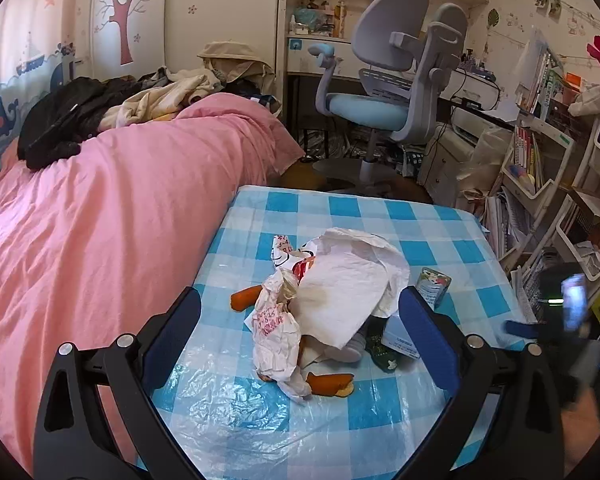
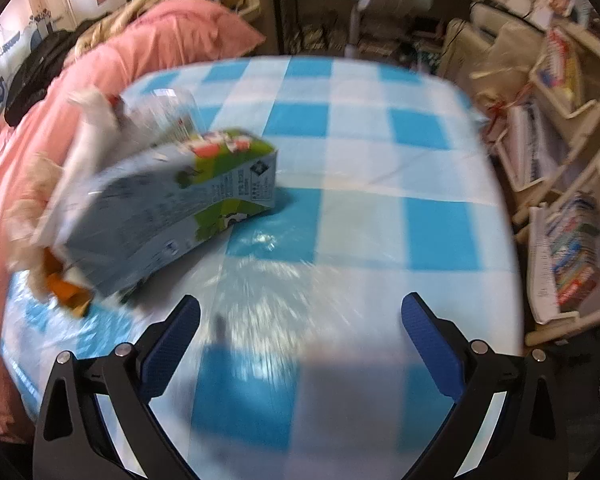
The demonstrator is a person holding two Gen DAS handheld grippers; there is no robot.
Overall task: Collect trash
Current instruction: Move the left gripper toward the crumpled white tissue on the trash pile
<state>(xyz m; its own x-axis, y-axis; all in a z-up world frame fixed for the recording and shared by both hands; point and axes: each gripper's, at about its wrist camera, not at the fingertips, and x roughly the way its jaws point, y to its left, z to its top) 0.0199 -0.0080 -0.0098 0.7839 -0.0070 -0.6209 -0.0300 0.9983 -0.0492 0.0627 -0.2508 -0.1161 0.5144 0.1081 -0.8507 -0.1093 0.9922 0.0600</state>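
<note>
One heap of trash point(image 1: 324, 300) lies near the middle of the table point(image 1: 440, 240), which is covered by a blue-and-white checked plastic cloth. On top of the heap sits a large crumpled white paper point(image 1: 348, 280) with a brownish stain; against its left side lies a wadded wrapper point(image 1: 274, 328) printed in red. An orange peel point(image 1: 246, 298) pokes out on the left, and another piece of peel point(image 1: 330, 383) rests at the near edge of the heap. A small drink carton point(image 1: 433, 286) stands just right of the paper, and a pale box point(image 1: 400, 338) and a dark green scrap point(image 1: 382, 350) show under the paper's right edge.

The left gripper point(image 1: 300, 320) hangs over the near side of the heap with its blue-padded fingers point(image 1: 172, 332) spread wide on either side, grasping nothing.

In the right wrist view, which is blurred, a blue and green carton point(image 2: 172, 204) lies on its side at the left of the table point(image 2: 380, 160), with white paper and something orange beside it. The right gripper point(image 2: 300, 344) is likewise spread wide and empty, over bare cloth to the right of the carton.

A pink quilt point(image 1: 112, 220) covers the bed left of the table, a blue desk chair point(image 1: 388, 92) stands beyond it, and shelves of books point(image 1: 540, 184) crowd the right.
</note>
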